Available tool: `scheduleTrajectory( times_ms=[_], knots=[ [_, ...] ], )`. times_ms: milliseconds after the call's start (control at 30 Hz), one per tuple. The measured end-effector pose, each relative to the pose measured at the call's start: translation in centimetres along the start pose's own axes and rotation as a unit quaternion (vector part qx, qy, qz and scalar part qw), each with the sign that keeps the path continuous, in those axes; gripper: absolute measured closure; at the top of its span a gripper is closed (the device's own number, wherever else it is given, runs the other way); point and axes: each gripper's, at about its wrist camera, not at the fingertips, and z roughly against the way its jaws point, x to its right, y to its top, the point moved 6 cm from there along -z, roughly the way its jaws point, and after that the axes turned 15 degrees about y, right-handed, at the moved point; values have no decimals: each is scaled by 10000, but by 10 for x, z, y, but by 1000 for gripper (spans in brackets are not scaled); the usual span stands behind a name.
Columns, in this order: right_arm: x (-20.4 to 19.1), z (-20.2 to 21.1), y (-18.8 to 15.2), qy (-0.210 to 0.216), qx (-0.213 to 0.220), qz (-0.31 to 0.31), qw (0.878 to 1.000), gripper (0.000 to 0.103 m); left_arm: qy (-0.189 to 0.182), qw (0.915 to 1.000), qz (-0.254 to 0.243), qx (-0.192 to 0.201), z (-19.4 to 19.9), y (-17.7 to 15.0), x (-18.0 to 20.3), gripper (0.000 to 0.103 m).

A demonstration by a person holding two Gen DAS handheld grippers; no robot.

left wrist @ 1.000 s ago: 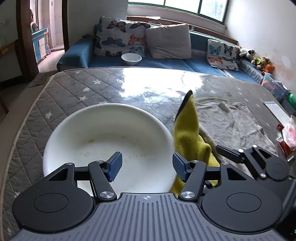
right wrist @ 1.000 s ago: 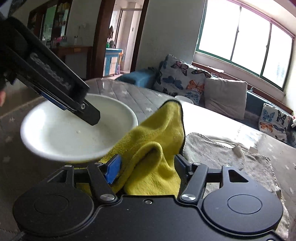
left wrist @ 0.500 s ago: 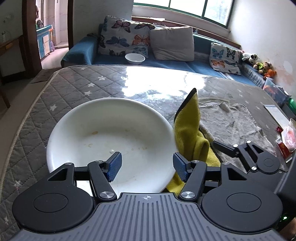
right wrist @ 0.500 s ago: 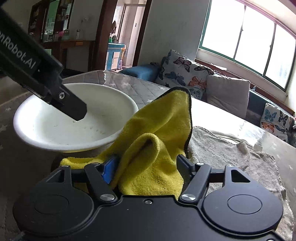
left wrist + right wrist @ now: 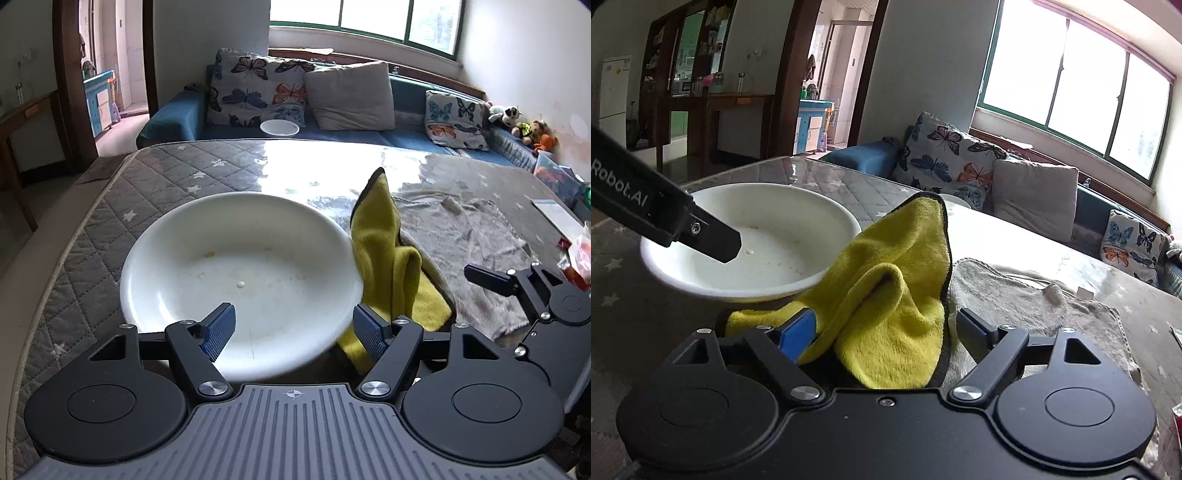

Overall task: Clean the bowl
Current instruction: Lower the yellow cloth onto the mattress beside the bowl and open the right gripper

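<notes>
Now we start at the right gripper (image 5: 884, 326): its jaws have just been opening, and the yellow cloth (image 5: 890, 295) sits loosely bunched between them, the far pad standing clear of the fabric, so we read it as released, not clamped. The left gripper (image 5: 293, 326) has also just been opening; its blue pads straddle the near rim of the bowl (image 5: 240, 273) without pressing on it, so it too is let go, with the bowl resting on the table (image 5: 155, 184).

The bowl is our landmark. The cloth stands just to its right, one fold leaning against the rim. A grey towel (image 5: 461, 236) lies further right of the bowl, beyond the cloth. Inside the bowl, near its middle, we see pale crumbs and a small white bead of residue (image 5: 241, 284), so we judge the wiping is not finished, or the tools are being set down with some dirt left.

To do this step well, if we mean to wipe on, we should:
- close the right gripper low on a thick fold, so the cloth does not slip out;
- pinch the bowl's near rim firmly with the left, since a shallow bowl on a smooth top may slide;
- sweep from the bowl's middle outward over the specks.
</notes>
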Motion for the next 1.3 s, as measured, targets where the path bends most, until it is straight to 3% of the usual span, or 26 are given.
scheduleTrajectory(
  times_ms=[233,400,1000,1300],
  knots=[
    [-3,16,-9,-94,46,-114,9999,4,-32,9999,66,-74,6,-19,-2,31],
    [-5,22,-15,-152,71,-158,9997,1,26,10000,18,-58,9,-32,-1,31],
    [-6,40,-31,-345,229,-533,9977,0,-141,9999,58,68,23,-63,-1,30],
    [-4,46,-42,-351,349,-688,9964,0,11,9997,245,2,19,-87,-10,30]
  ],
)
